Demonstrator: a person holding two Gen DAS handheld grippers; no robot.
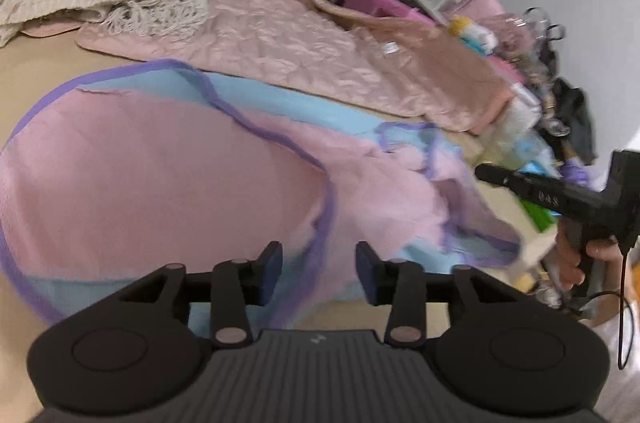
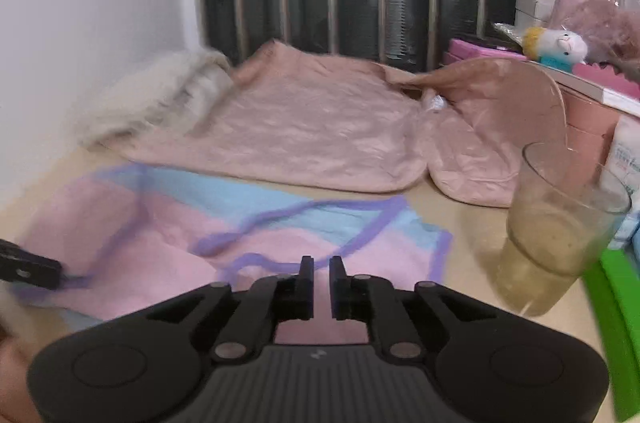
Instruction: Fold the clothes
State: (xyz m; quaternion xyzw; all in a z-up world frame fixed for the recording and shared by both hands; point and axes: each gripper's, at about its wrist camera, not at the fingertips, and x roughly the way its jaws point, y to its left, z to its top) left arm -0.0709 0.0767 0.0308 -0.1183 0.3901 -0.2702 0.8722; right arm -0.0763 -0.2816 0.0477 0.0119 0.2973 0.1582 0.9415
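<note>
Lying spread on the tan bench, the pink and blue garment with purple trim sat rumpled in front of both tools. The left claw hovered above it with its jaws standing apart, a purple edge showing between them but nothing pinched. The right claw hung over the pink cloth with its jaws nearly together, a narrow gap left and no fabric caught. Behind lay a pink quilted blanket, and a cloudy glass stood at right.
</note>
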